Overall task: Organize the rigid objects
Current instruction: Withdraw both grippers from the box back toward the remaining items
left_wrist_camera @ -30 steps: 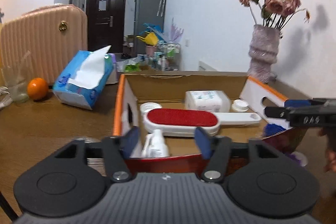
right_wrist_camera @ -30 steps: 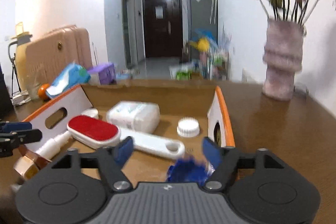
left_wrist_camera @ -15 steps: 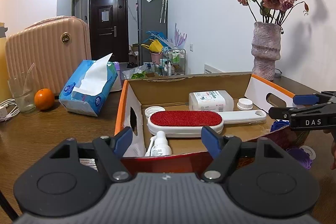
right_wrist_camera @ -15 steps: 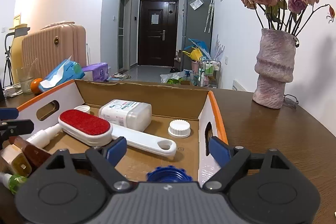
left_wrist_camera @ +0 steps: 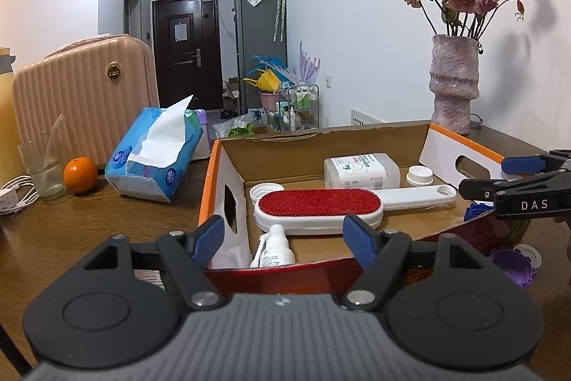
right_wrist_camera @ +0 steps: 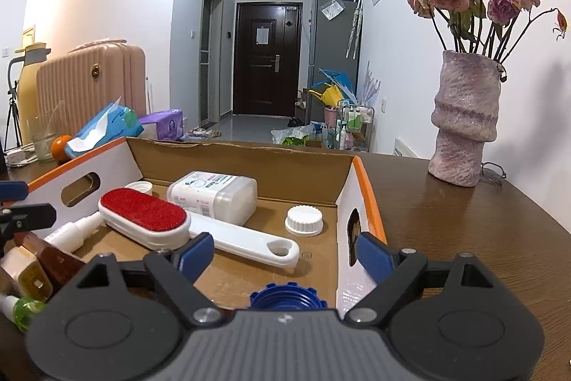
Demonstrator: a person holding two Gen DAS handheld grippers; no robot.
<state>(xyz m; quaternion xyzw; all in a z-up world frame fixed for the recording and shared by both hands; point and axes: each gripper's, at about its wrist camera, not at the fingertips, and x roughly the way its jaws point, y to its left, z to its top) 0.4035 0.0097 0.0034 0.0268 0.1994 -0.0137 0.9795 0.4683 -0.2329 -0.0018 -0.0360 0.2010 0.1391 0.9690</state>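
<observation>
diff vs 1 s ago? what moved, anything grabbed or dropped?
Both grippers opened wider: the left gripper clearly, the right gripper slightly, and neither holds anything. The blue cap, between the right pads a second ago, now sits low in the cardboard box, free of them. The lint brush, white bottle and spray bottle kept their places.

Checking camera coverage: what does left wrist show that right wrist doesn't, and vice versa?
Left wrist only: purple cap on the table outside the box, and the white cable at far left.

Right wrist only: glasses beside the vase, a purple tissue pack, and the brown and green items at lower left.

Both: box, red brush, white jar, white cap, spray bottle, blue cap, vase, orange.
</observation>
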